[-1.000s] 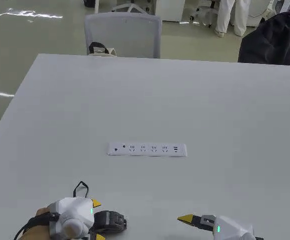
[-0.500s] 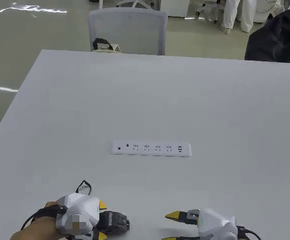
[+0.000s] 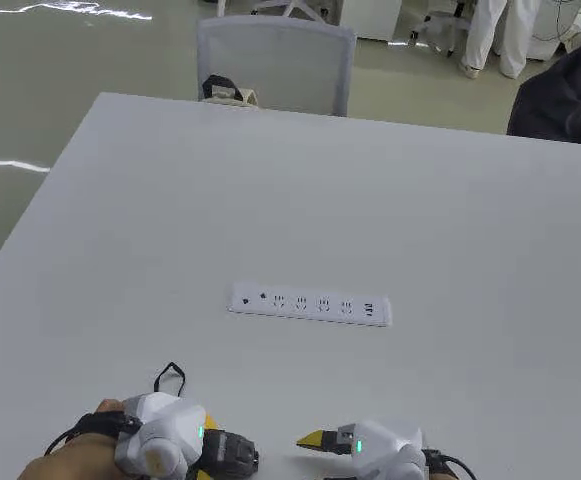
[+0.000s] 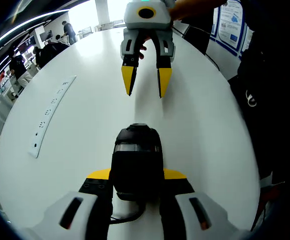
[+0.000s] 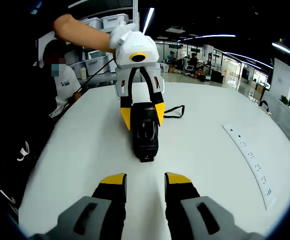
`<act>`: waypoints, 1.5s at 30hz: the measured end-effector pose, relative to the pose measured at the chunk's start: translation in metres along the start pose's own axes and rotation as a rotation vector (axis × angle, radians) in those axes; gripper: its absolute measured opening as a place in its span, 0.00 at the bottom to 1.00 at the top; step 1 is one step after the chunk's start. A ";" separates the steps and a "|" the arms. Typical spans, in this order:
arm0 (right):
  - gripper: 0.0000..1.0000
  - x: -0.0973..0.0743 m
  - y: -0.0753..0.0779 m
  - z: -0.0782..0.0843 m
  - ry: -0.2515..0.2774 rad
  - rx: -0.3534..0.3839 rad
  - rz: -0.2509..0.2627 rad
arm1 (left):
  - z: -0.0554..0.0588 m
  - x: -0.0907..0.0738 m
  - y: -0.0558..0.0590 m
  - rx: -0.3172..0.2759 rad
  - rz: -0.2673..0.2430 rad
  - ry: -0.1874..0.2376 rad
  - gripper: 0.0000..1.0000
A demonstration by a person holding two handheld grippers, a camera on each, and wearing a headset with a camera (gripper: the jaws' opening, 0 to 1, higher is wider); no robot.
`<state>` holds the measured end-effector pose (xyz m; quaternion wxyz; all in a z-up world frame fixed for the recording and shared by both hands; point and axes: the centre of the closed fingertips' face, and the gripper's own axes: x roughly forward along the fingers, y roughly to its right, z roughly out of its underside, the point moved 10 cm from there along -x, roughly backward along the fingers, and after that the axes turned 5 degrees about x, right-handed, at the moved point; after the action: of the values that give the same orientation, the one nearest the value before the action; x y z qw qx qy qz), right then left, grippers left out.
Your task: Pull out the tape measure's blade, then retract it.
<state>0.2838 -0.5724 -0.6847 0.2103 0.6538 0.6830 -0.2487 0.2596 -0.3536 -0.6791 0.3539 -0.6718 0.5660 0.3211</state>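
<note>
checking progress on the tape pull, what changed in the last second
The right gripper, jaws open, moved left toward the tape measure, narrowing the gap; it is not touching it yet. The left gripper stayed shut on the tape measure, with no blade pulled out, and the power strip lay where it was.

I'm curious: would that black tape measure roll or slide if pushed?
Probably not roll: the tape measure looks blocky and lies flat. It might slide, since the table looks smooth, but the left gripper clamps it.
</note>
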 end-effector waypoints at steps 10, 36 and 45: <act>0.26 0.032 0.003 -0.006 -0.022 -0.008 -0.032 | 0.002 -0.001 0.000 -0.033 0.004 0.028 0.31; 0.14 0.054 0.002 -0.006 -0.065 -0.007 -0.047 | 0.010 0.002 0.002 -0.065 -0.015 0.050 0.29; 0.12 0.054 0.003 -0.006 -0.080 -0.013 -0.045 | 0.004 0.000 0.003 -0.048 -0.016 0.047 0.29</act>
<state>0.2839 -0.5258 -0.7130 0.2359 0.6264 0.6903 -0.2746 0.2564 -0.3507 -0.6811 0.3267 -0.6919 0.5609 0.3162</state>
